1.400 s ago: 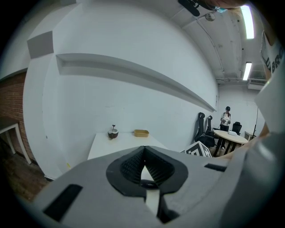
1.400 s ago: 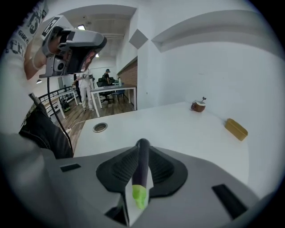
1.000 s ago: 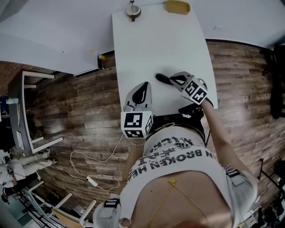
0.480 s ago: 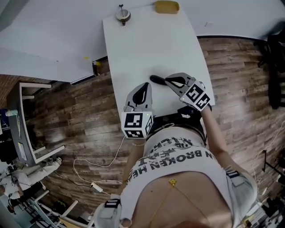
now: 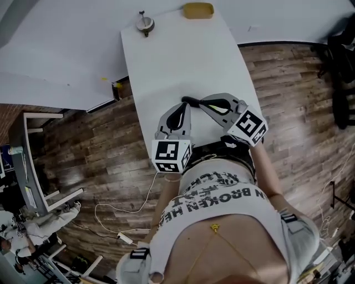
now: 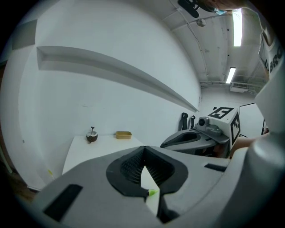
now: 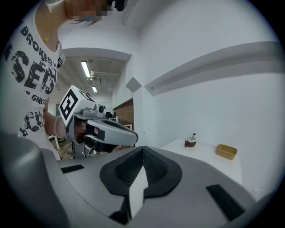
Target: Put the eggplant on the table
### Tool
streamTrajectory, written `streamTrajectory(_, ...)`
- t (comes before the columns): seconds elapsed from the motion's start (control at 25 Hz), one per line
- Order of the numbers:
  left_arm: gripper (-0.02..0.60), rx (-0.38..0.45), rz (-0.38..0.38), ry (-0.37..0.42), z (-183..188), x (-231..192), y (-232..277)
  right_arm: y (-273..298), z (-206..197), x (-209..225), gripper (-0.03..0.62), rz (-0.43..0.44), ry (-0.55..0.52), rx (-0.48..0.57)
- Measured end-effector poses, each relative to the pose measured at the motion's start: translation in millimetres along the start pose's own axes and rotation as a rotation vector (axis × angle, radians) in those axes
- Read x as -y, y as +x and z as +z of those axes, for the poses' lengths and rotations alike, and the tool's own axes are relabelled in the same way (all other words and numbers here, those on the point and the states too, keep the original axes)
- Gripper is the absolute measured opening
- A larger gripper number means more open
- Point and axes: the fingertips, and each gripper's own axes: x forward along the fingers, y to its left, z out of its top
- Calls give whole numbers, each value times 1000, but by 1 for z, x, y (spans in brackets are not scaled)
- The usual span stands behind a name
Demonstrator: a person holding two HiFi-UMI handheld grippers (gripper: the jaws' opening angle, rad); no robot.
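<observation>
Eggplant: a dark, long eggplant (image 5: 189,100) lay on the white desk (image 5: 183,55), near its lower end in the head view. It sat just ahead of the tips of both grippers, and its right end was hidden behind the right gripper.
Left gripper: the left gripper (image 5: 179,111) hung over the lower edge of the desk at the centre of the frame, pointing up the picture. Its fingers (image 6: 129,168) were closed tip to tip with nothing between them, and only bare desk showed through the gap behind the tips.
Right gripper: the right gripper (image 5: 203,103) was just to the right, angled toward the upper left, with its tip close beside the eggplant. Contact could not be told. Its fingers (image 7: 160,169) were closed and empty.
Far end of desk: a small round brown thing with a stem (image 5: 145,23) and a yellow dish (image 5: 198,10) stood at the top of the frame, well apart from the eggplant.
Floor: wooden floor (image 5: 89,127) showed on both sides of the desk, with a white cable (image 5: 127,213) at lower left.
Person: a printed shirt (image 5: 222,199) filled the lower centre.
</observation>
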Motion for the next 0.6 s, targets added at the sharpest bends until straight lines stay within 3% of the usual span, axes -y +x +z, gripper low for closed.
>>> streamTrajectory(0.6,6,107,-58,95,57,26,2,-31,72,9,8,-87,-3,229)
